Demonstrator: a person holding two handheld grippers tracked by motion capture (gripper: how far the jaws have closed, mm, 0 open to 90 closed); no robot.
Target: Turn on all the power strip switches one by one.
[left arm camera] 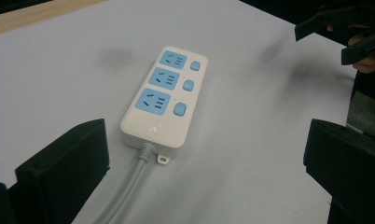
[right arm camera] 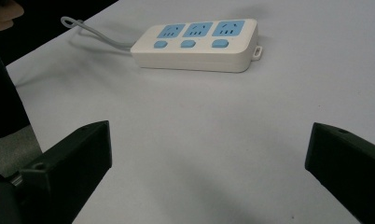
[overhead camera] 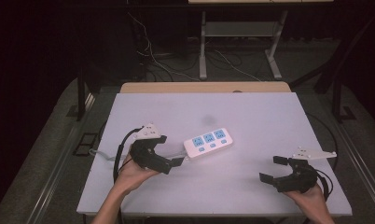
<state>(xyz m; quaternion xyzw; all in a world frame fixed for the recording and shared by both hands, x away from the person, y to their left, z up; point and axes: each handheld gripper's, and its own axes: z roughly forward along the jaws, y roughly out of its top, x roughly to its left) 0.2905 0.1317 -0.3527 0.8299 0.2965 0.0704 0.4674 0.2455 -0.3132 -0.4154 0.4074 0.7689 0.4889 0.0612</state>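
Note:
A white power strip (overhead camera: 209, 142) with three blue sockets and three blue switches lies flat near the middle of the white tabletop (overhead camera: 251, 112). Its grey cord (overhead camera: 99, 154) runs off to the left. My left gripper (overhead camera: 169, 150) is open, just short of the strip's cord end. In the left gripper view the strip (left arm camera: 162, 100) lies ahead of my wide-apart jaws (left arm camera: 207, 140), and the cord (left arm camera: 129, 191) runs between them. My right gripper (overhead camera: 273, 169) is open near the front right, well away from the strip. The right gripper view has the strip (right arm camera: 195, 44) far ahead of my right gripper (right arm camera: 209, 140).
A strip of the wooden table edge (overhead camera: 204, 87) runs along the far side of the white top. Beyond it, white desk legs (overhead camera: 203, 46) and loose cables lie on the dark floor. In the left gripper view the right gripper (left arm camera: 344, 28) is at the top right.

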